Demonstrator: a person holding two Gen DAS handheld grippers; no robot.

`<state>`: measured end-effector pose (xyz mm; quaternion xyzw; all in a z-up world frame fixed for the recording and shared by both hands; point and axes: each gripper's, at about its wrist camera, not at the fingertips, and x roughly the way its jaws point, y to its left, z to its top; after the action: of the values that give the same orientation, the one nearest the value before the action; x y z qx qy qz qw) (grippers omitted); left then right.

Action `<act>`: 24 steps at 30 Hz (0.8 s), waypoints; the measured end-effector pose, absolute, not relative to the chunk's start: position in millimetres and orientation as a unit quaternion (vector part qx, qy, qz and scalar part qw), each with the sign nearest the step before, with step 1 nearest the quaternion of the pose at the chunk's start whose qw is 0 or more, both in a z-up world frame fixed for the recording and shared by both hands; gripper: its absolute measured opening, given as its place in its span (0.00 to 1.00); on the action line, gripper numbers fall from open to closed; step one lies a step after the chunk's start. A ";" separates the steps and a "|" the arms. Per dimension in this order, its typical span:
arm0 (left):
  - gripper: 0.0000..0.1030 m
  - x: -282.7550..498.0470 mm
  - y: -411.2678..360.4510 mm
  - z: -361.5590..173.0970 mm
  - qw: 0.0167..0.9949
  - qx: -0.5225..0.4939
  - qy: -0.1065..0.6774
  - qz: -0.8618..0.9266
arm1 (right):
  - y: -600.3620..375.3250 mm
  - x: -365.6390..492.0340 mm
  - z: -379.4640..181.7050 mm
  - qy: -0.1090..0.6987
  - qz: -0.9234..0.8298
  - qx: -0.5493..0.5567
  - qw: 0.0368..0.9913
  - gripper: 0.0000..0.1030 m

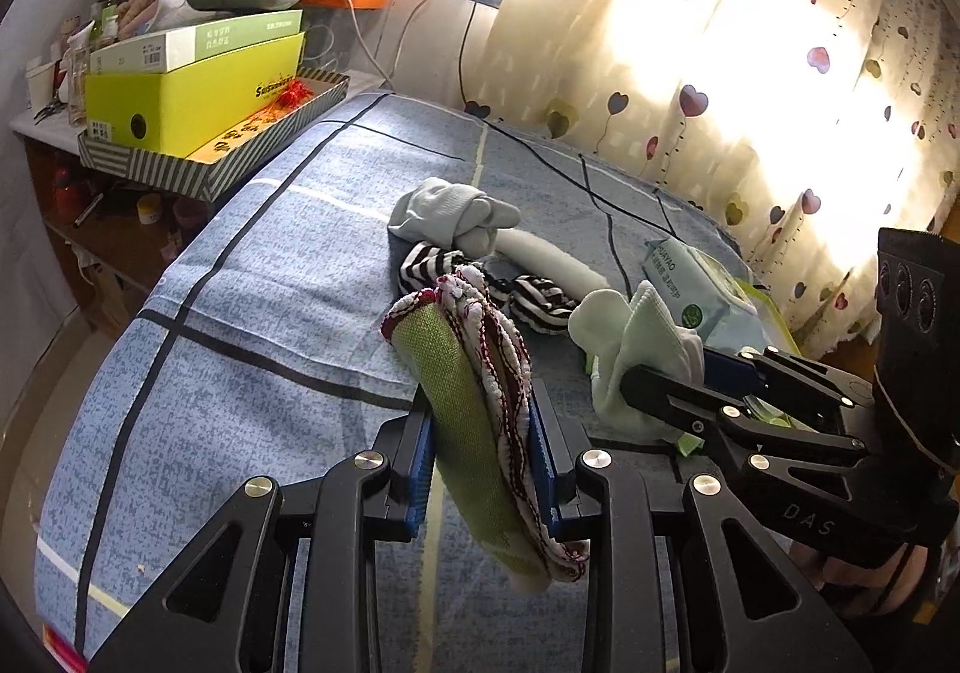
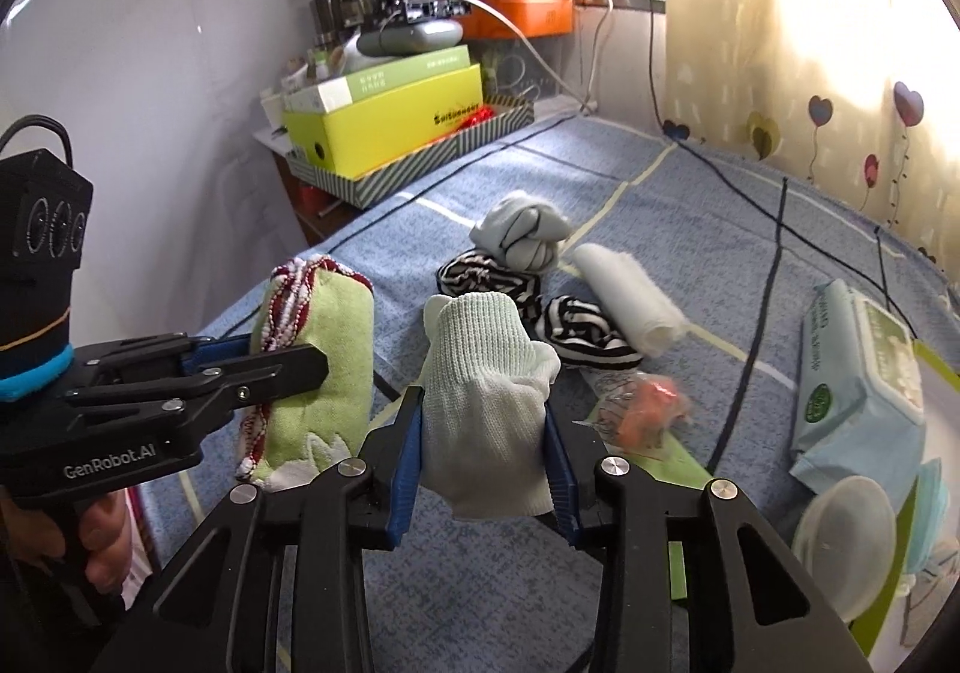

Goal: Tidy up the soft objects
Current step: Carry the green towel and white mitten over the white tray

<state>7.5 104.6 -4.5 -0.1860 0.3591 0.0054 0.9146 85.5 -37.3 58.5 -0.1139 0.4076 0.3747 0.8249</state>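
Knitted pale-green sock [image 2: 486, 403], light and limp, was pinched mid-body by the right hand-held gripper [image 2: 485, 454]; left hand-held gripper [image 1: 483, 469] clamped a folded green towel [image 1: 462, 403].

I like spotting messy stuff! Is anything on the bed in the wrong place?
Maybe. An orange thing in a clear wrapper and a wet wipes pack lie on the bed among the socks; they aren't soft clothes. Both claws hold socks normally.

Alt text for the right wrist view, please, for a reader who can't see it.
The right gripper is shut on a pale green sock above a blue plaid bed. Beside it, the left gripper holds a rolled green towel; striped and white socks lie beyond.
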 end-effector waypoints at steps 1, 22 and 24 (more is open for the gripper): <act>0.28 8.7 101.2 -2.1 0.916 -0.182 0.358 0.004 | -42.0 84.4 61.9 0.403 0.372 -0.111 0.828 0.34; 0.28 43.1 21.8 41.3 0.932 -0.116 0.336 -0.071 | -132.3 82.7 98.5 0.357 0.308 -0.064 0.879 0.34; 0.28 45.9 17.3 43.1 0.932 -0.113 0.335 -0.076 | -138.2 83.3 99.8 0.356 0.303 -0.062 0.882 0.34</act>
<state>45.9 17.3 43.1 -0.1131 0.3354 -0.0758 0.9322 83.3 -138.2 99.8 -0.0615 0.3558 0.3030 0.8819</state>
